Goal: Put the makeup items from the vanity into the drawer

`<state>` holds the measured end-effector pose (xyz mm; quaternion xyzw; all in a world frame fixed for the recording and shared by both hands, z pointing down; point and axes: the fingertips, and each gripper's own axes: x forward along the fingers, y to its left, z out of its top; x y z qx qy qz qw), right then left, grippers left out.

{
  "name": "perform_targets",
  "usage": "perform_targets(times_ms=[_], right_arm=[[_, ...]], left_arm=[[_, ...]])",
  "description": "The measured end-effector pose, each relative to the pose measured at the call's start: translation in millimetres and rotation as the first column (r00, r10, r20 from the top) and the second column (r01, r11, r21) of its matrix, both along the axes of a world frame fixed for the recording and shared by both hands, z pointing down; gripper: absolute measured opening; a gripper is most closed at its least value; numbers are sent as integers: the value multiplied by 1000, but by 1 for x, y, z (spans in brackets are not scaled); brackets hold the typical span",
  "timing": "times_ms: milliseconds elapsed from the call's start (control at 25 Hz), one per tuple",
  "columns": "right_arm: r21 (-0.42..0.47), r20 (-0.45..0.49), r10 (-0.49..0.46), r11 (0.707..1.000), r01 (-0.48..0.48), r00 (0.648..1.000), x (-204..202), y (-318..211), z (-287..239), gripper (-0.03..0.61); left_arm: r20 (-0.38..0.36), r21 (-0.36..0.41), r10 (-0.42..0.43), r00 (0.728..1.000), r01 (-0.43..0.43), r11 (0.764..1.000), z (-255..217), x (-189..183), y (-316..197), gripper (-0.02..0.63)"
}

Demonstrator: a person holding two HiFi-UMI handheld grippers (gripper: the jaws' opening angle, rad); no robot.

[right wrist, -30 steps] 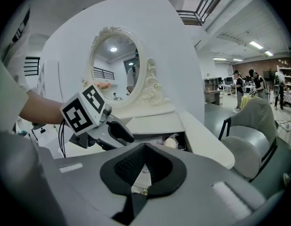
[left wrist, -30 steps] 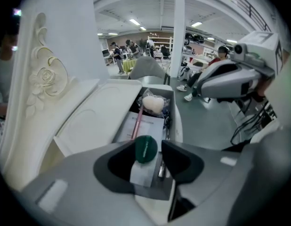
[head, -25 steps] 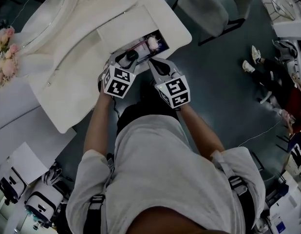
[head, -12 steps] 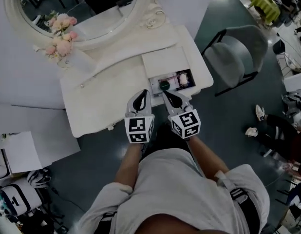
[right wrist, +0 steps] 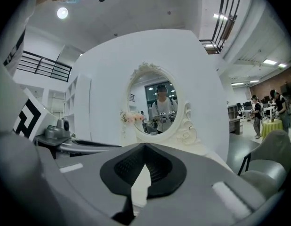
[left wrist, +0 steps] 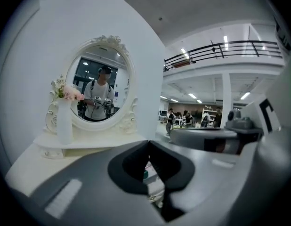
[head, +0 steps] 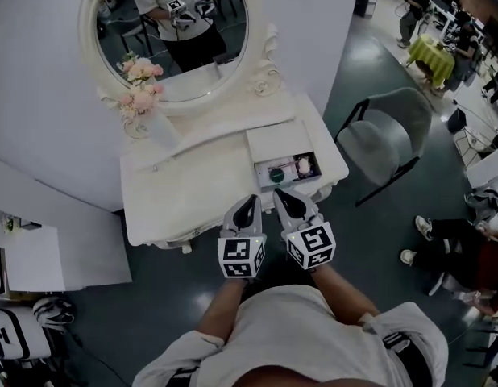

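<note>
While person holds both tools side by side just short of desk front edge, left tool jaws together, empty; right tool jaws together, empty. Beyond tips: drawer stands open at desk right, green-lidded jar and pink item inside. Farther: flower vase, oval mirror against wall; grey chair right of desk.

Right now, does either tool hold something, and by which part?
Nothing is held. The left tool and the right tool are both shut and empty, in front of the vanity.
</note>
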<state>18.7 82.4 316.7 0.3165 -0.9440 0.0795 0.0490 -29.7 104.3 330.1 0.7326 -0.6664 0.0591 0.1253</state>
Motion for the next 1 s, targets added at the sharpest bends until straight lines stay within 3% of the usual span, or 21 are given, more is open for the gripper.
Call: perform_targets(times_ms=[520,1000], right_arm=[[72,-36,-73,995,75,997,21,1,-17,-2],[59,-36,-139,988,141,990,11,-7,-16,-2]], left_arm=[[25,34,-66,997,66,997,-23,20,-2,3],[36,14,-120,992,120,993,-20,15,-5,3]])
